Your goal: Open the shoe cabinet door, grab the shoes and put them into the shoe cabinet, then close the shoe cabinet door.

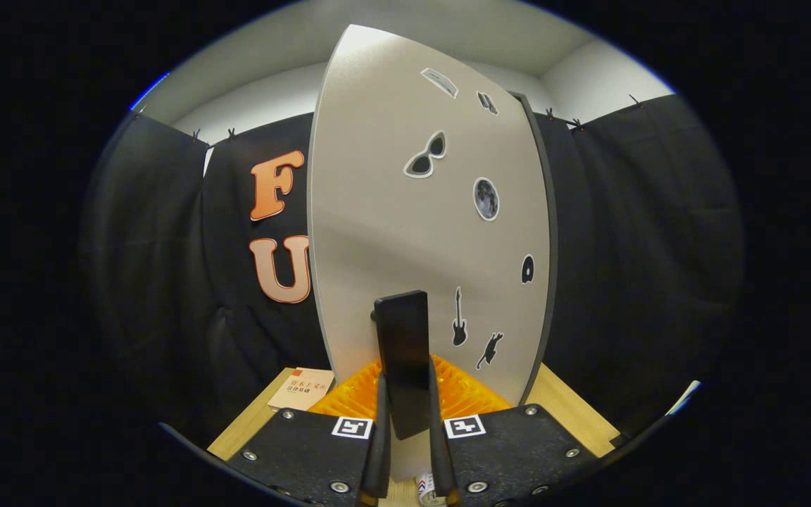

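**Claw clamped on the cabinet door handle**

I have the claw nearly closed, and both fingers press against the sides of the black door handle, which stands upright between them. The handle is a flat dark bar fixed to the face of the shoe cabinet door, low down on it.

The door itself is a pale grey panel with a dark edge along its right side, and it rises straight ahead of me, just beyond the fingers. I can see stickers scattered over its face: a pair of sunglasses, a moon, a guitar, a leaping cat and a few smaller ones I cannot make out.

At the foot of the door, just behind the handle, lies an orange ribbed mat. It rests on the wooden counter. To the left of the mat, a book with a pale cover lies flat on the counter, near the door's lower left corner.
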`<action>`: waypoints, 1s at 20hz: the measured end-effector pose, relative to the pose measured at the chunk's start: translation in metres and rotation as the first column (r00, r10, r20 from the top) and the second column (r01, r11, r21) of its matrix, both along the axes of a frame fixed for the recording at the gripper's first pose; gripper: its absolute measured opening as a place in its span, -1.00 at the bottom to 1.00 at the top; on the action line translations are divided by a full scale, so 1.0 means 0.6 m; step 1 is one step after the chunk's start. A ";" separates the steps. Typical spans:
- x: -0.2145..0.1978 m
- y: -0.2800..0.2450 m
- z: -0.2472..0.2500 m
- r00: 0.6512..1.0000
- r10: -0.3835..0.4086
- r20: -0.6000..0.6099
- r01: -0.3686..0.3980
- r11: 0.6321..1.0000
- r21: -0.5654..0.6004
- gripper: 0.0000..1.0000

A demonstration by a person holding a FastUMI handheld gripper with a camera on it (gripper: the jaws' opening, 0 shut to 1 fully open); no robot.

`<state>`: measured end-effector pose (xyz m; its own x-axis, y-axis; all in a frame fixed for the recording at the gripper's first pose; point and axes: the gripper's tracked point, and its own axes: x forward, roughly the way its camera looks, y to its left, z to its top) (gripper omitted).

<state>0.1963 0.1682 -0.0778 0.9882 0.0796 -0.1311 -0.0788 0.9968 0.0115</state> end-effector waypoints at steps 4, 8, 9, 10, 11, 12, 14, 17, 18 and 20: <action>-0.013 -0.017 0.008 0.999 0.044 0.007 -0.044 0.999 -0.001 -0.55; -0.020 -0.039 0.008 0.995 0.097 0.010 -0.097 0.995 0.005 -0.55; -0.024 -0.046 0.008 0.994 0.110 0.016 -0.110 0.994 0.009 -0.55; -0.027 -0.054 0.007 0.992 0.121 0.018 -0.122 0.993 0.013 -0.55; -0.028 -0.062 0.007 0.991 0.130 0.020 -0.130 0.991 0.022 -0.55; -0.031 -0.072 0.007 0.990 0.139 0.023 -0.140 0.990 0.032 -0.55; -0.034 -0.089 0.008 0.987 0.155 0.031 -0.156 0.987 0.046 -0.56; -0.044 -0.110 0.008 0.986 0.164 0.040 -0.166 0.985 0.054 -0.56; -0.047 -0.117 0.007 0.986 0.162 0.042 -0.165 0.984 0.062 -0.56; -0.049 -0.143 0.005 0.987 0.155 0.047 -0.158 0.985 0.073 -0.56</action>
<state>0.1667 0.0823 -0.0745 0.9672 0.2417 -0.0788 -0.2355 0.9686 0.0802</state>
